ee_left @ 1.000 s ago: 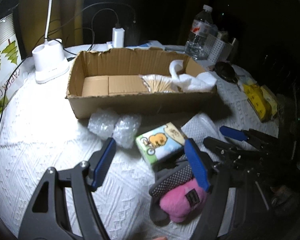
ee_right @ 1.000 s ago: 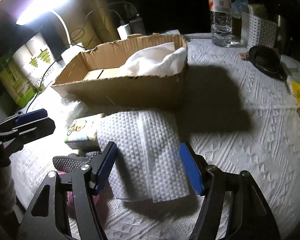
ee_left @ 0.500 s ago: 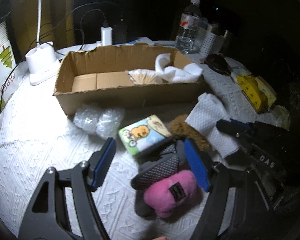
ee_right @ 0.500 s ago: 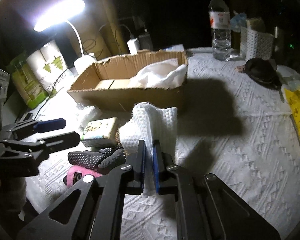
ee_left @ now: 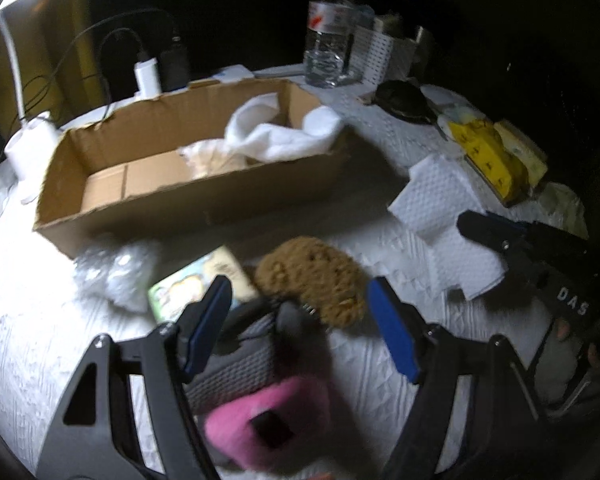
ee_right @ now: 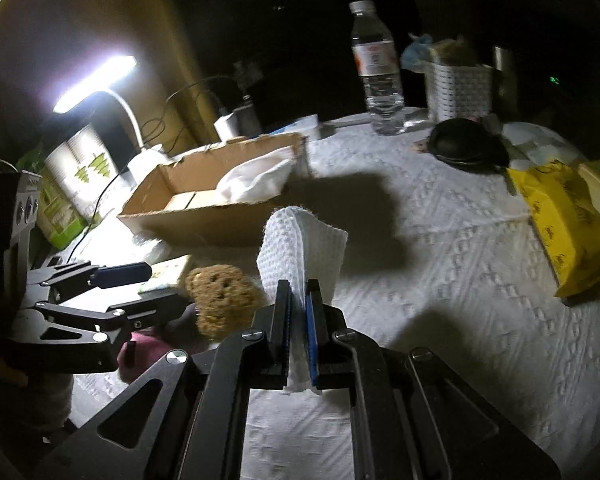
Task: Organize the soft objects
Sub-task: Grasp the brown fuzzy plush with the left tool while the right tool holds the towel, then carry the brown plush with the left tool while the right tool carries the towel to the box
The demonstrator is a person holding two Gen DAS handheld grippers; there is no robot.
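The right tool pinches a white waffle cloth, lifted off the table. The left tool gapes wide, holding nothing, over a grey sock, with a brown plush just beyond it. The cardboard box sits farther back.

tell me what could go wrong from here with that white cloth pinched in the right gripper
1. The right gripper pinches only a fold of the white textured cloth; the rest hangs loose and could slip out or drag.
2. The trailing cloth could snag the brown plush toy beside it.
3. The cardboard box already holds white fabric spilling over its rim, so the cloth may slide off.
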